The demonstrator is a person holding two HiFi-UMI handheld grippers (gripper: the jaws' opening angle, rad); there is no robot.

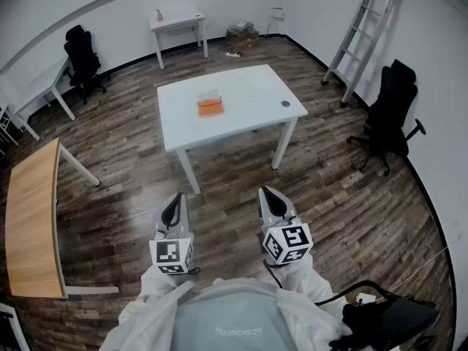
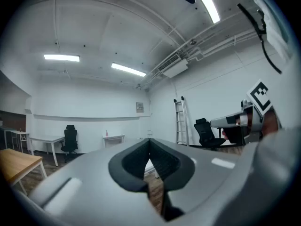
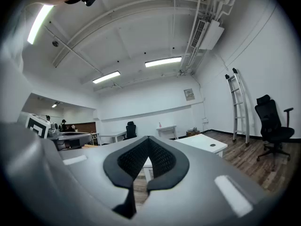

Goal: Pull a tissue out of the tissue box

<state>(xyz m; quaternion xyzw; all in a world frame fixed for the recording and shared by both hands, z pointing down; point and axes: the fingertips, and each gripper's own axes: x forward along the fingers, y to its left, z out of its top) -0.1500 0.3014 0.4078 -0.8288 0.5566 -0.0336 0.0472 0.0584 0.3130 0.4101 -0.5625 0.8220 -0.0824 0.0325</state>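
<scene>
Left gripper [image 1: 174, 200]: held level at the person's left; jaws closed tip to tip, nothing between them.
Right gripper [image 1: 268, 194]: just beside the left one, level and pointing the same way; jaws closed, empty.
Sleeves [image 1: 150, 291]: white, directly behind the two marker cubes.
Wooden table [image 1: 33, 210]: out to the left of the left gripper, on the plank floor.
White table [image 1: 248, 86]: ahead of both grippers, well apart from them.
Tissue box [image 1: 210, 107]: orange, flat on the white table's near-left part, ahead and between the lines of the two grippers, untouched.
Box axis: long side runs crosswise to the way the grippers point, slightly skewed; a long side faces them, broad face up.
Black chair [image 1: 391, 112]: ahead and off to the right of the right gripper.
Ladder [image 1: 358, 39]: farther still, leaning on the right wall.
</scene>
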